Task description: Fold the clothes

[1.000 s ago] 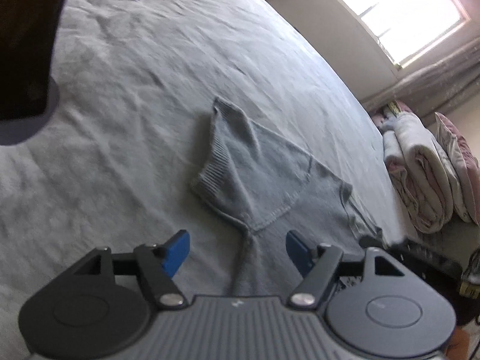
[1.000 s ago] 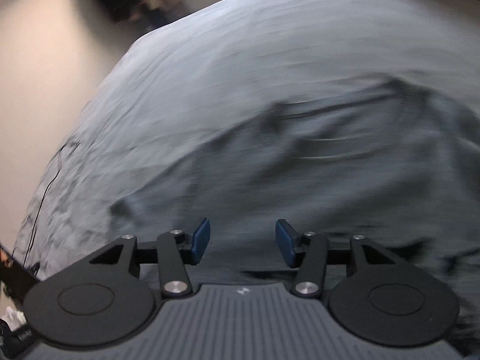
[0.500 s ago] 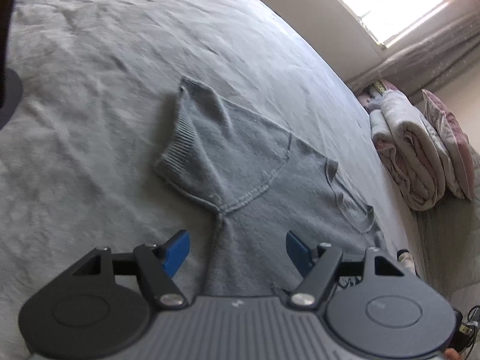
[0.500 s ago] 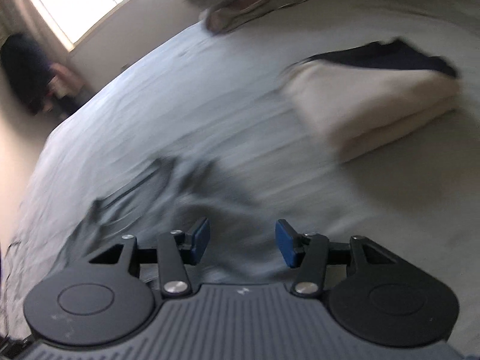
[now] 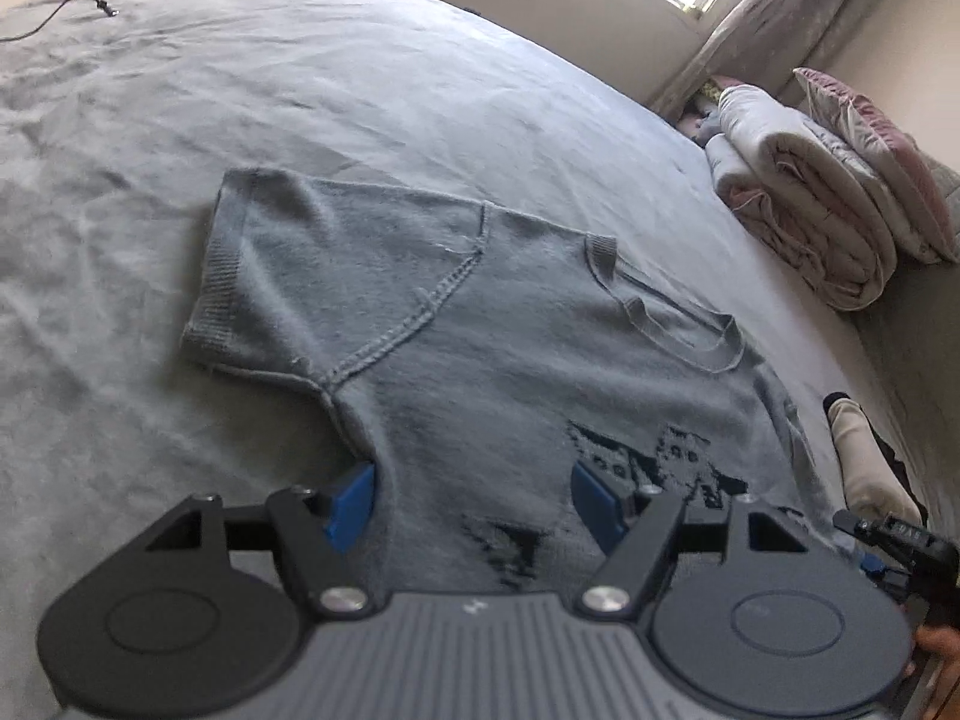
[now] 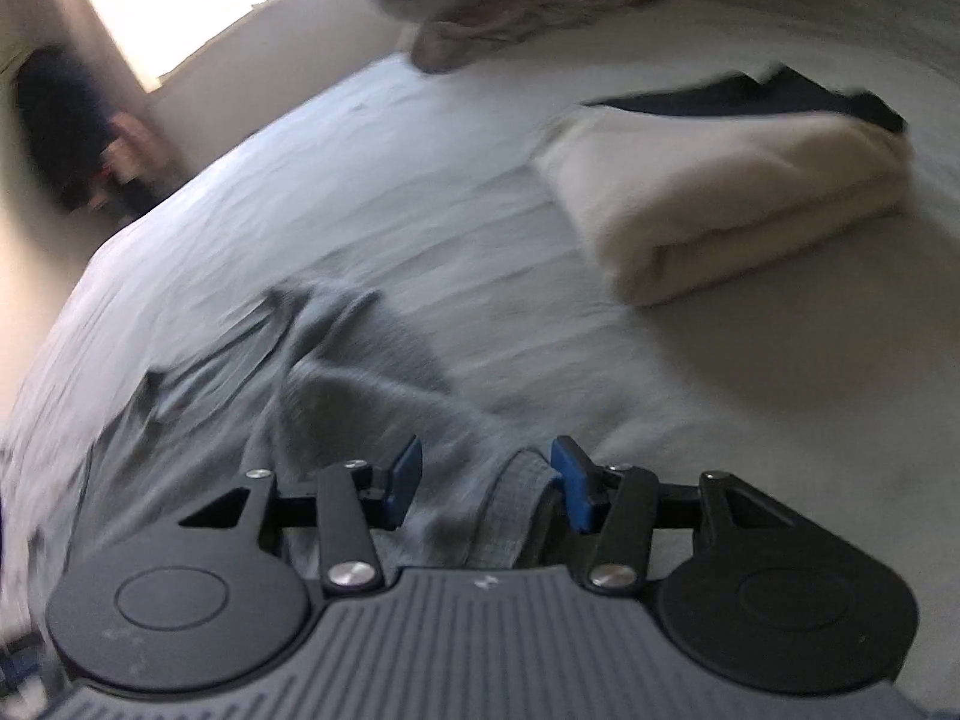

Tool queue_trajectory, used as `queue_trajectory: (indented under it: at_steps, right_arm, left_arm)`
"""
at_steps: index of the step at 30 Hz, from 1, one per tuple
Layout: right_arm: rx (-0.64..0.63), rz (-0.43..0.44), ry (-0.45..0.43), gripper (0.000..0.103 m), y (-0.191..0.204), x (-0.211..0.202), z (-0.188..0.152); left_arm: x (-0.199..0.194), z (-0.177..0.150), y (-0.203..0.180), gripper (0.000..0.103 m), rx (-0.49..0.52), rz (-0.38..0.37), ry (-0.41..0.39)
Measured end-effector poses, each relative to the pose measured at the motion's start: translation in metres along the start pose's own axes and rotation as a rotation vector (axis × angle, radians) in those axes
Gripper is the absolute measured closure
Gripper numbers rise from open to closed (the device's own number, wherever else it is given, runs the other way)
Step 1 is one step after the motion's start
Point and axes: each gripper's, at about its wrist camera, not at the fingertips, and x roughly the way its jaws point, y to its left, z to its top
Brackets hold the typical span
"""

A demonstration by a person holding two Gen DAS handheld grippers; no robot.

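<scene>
A grey knit top [image 5: 480,324] lay spread flat on a grey bed [image 5: 300,90], short sleeve [image 5: 288,276] out to the left of the body, neckline [image 5: 678,324] to the right, a dark pattern [image 5: 648,462] across the chest. The left gripper [image 5: 471,501] hung low over the top with its blue fingers [image 5: 351,501] wide apart and nothing between them; the left finger sat just by the sleeve's underarm seam. Right of the top, near the bed's edge, stood a rolled pale quilt [image 5: 804,192].

In the blurred right wrist view, the right gripper [image 6: 486,483] was also open, its blue fingers [image 6: 570,480] either side of a raised fold of the top [image 6: 360,396], not closed on it; whether a finger touched the cloth could not be told. Right of the top on the bed [image 6: 420,192] lay a folded cream garment [image 6: 738,192] with something dark [image 6: 744,93] behind it.
</scene>
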Motion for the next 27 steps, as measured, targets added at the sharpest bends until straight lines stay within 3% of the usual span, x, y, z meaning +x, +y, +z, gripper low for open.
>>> queue_trajectory:
  at_steps: [7, 14, 21, 27]
  right_arm:
    - [-0.055, 0.164, -0.048, 0.065, -0.009, -0.002, -0.014]
    - [-0.097, 0.286, -0.083, 0.068, -0.024, 0.001, -0.015]
    - [-0.063, 0.437, -0.020, 0.069, -0.029, 0.001, -0.015]
    - [-0.034, 0.563, 0.038, 0.068, -0.032, 0.001, -0.016]
  left_arm:
    - [0.008, 0.002, -0.064, 0.031, 0.086, -0.007, 0.026]
    - [0.039, -0.006, -0.138, 0.031, 0.198, -0.104, 0.070]
    - [0.080, -0.017, -0.201, 0.031, 0.249, -0.176, 0.093]
    - [0.097, -0.028, -0.223, 0.031, 0.251, -0.229, 0.128]
